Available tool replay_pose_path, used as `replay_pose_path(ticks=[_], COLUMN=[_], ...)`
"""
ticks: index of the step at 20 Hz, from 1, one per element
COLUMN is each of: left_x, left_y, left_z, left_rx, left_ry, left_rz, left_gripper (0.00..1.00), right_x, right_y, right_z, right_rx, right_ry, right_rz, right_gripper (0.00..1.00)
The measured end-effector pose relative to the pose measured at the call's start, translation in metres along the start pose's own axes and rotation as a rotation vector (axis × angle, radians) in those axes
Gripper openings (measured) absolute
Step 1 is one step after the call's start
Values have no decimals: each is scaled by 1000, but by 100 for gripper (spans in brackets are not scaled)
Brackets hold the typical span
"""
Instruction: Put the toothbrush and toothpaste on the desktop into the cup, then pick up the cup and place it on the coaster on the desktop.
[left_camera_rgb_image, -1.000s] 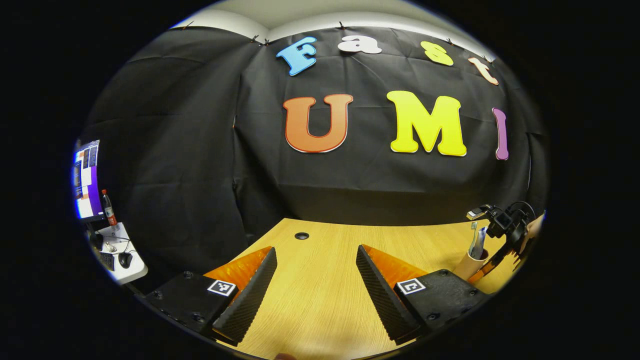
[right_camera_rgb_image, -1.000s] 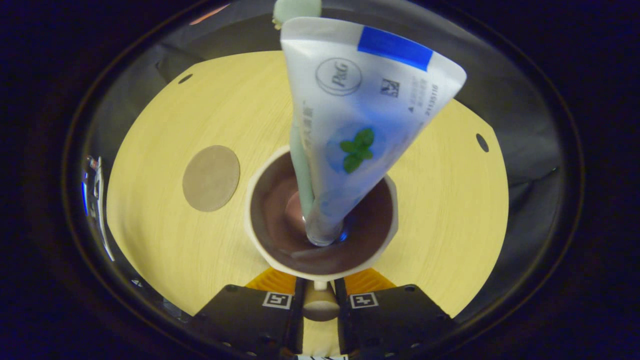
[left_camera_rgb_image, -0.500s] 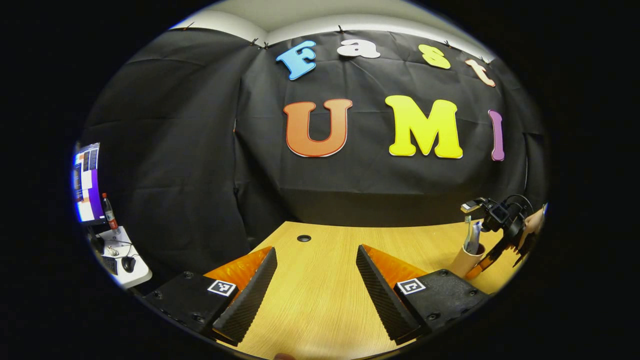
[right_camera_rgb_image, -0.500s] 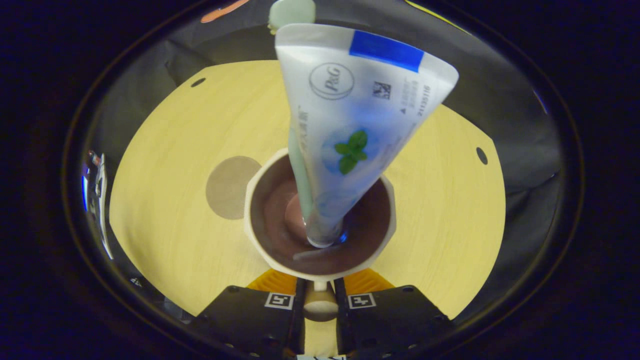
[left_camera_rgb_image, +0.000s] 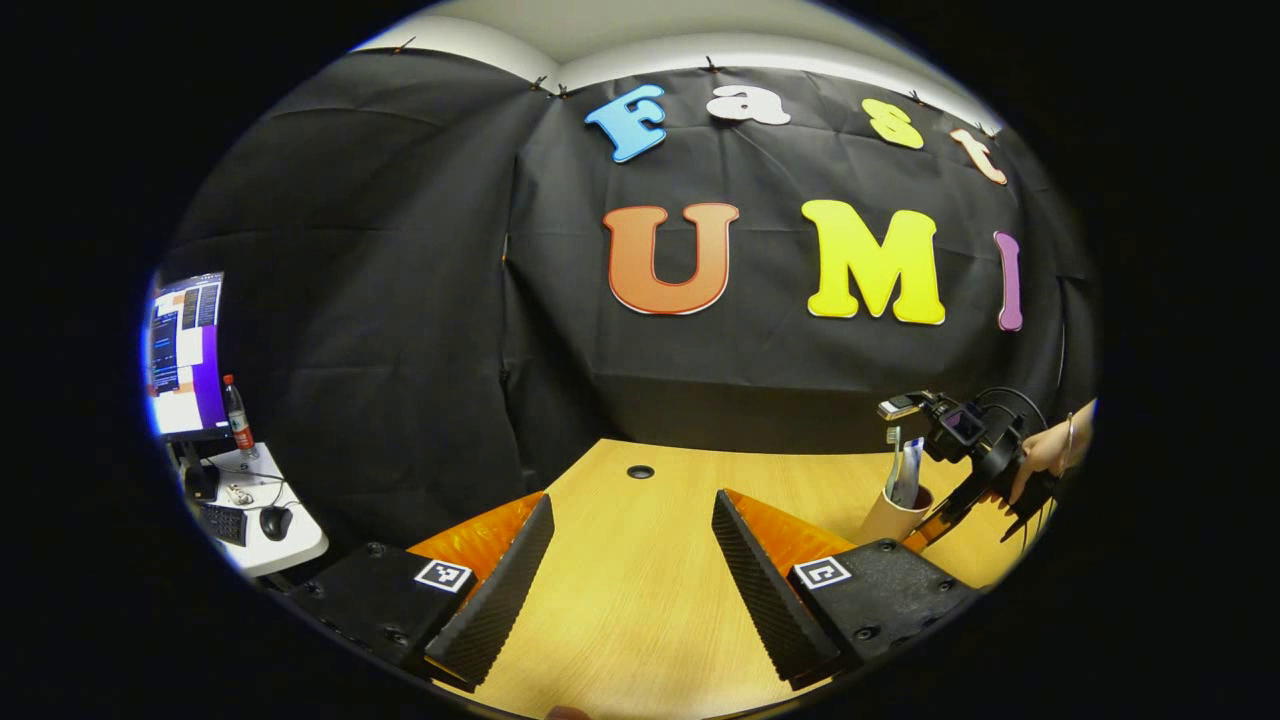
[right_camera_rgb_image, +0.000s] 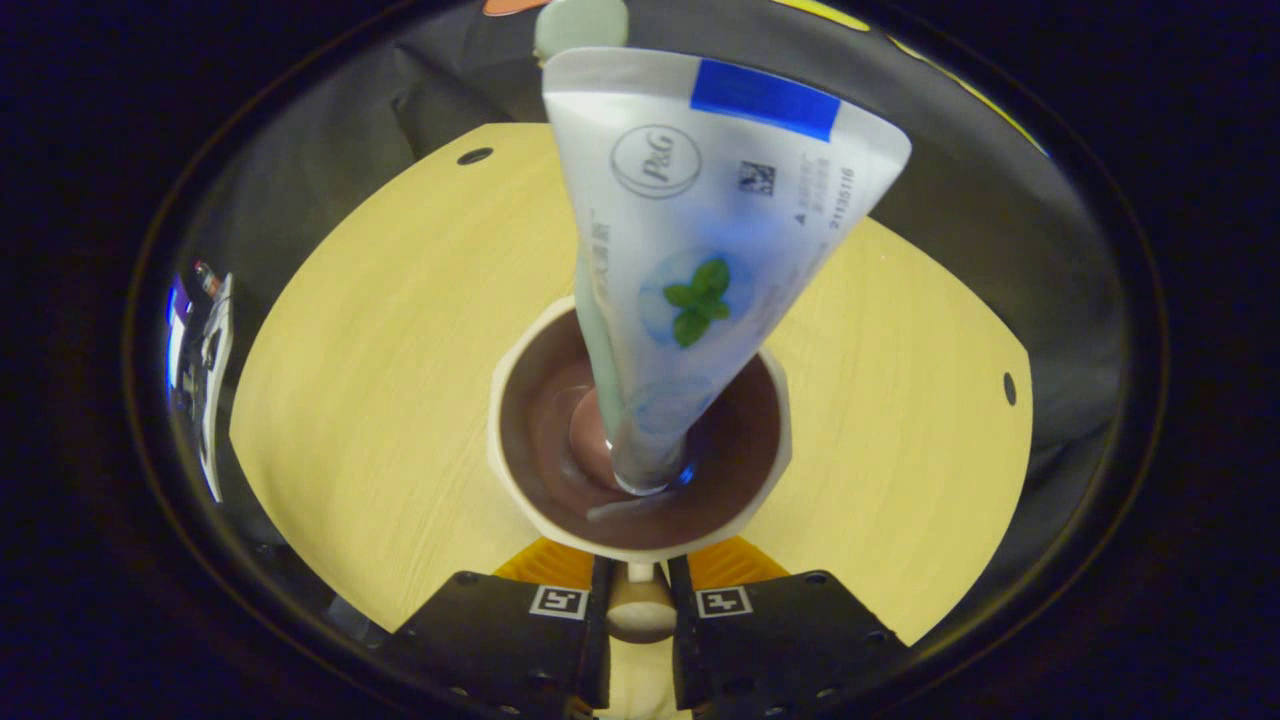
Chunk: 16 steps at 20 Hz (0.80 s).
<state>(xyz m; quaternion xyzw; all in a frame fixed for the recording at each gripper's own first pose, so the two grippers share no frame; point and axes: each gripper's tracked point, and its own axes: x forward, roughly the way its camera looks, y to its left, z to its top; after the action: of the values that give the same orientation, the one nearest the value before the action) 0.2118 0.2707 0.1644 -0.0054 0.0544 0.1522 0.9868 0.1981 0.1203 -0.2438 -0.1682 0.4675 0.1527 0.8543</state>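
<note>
Your right gripper (right_camera_rgb_image: 640, 600) pinches the handle of the cup (right_camera_rgb_image: 520, 480) between both fingers. The toothpaste (right_camera_rgb_image: 700, 260) and toothbrush (right_camera_rgb_image: 582, 22) stand inside the cup, above the desktop (right_camera_rgb_image: 380, 380). Your left gripper (left_camera_rgb_image: 628, 570) has its fingers spread wide, holding nothing.

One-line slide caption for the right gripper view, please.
Right gripper shut on the cup handle, toothpaste and toothbrush standing inside, above the desktop.
</note>
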Motion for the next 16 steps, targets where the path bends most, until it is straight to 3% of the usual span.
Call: replay_pose_path(ticks=[10, 13, 15, 16], left_x=[-7, -9, -11, -13], left_y=[28, 27, 27, 26], left_z=[-5, -2, 0, 4], left_rx=[-7, -5, 2, 7], left_ry=[14, 12, 9, 2], left_rz=[31, 21, 9, 2], left_gripper=[100, 100, 100, 100], right_x=[3, 0, -8, -15], right_y=[-3, -3, -1, -2], right_z=[-7, -8, -11, -17], right_rx=[-14, 31, 73, 90], right_ry=[12, 0, -20, -34], right_rz=[-36, -44, -23, -25], right_gripper=[29, 46, 80, 84])
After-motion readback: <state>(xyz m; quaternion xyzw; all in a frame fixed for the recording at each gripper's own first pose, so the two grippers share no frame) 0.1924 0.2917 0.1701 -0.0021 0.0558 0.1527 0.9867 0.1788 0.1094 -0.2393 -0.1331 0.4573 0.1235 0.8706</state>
